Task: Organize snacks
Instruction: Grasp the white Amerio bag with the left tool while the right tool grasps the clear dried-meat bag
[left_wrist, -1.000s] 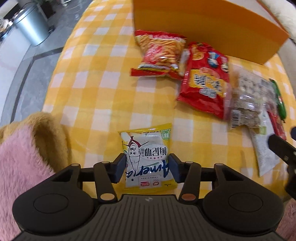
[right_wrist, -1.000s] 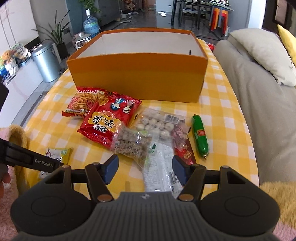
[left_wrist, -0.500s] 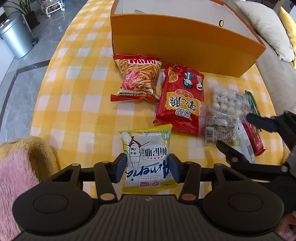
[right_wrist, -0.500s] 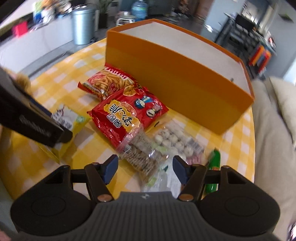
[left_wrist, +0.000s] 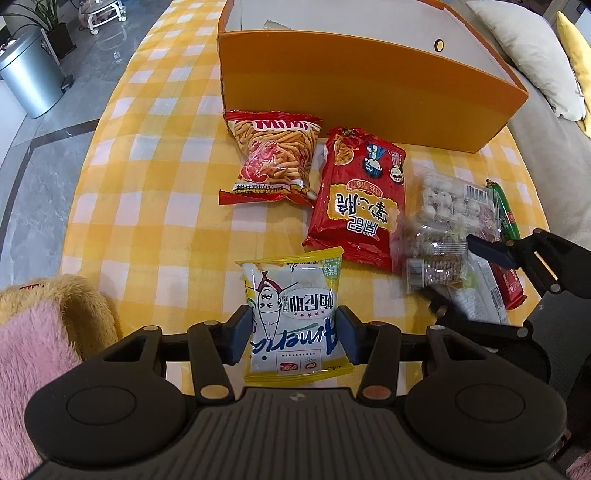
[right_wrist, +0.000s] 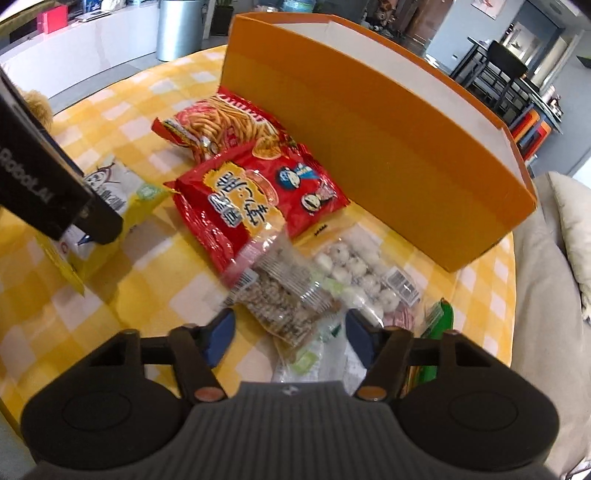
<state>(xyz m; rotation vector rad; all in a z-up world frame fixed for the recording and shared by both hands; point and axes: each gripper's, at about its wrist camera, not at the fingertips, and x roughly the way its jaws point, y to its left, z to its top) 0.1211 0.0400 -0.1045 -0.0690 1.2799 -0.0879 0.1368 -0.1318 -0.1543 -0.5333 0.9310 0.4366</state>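
Note:
On the yellow checked cloth lie a shrimp-stick bag, a red bag, a clear pack of white balls and a green sausage. Behind them stands the orange box. My left gripper is shut on a white and yellow snack bag, with a pad pressed on each side. My right gripper hangs low over a clear pack of brown grain snack. Its jaws are closing, the pack lies between them, and the pads stand clear of it.
A sofa with a pale cushion runs along the table's right side. A metal bin stands on the floor to the left. A fluffy pink and yellow sleeve shows at the near left. More flat packets lie under the clear packs.
The right gripper has rolled, sunk toward the clear packs, and its jaws have narrowed. The left gripper still holds the white and yellow bag and has tipped up a little.

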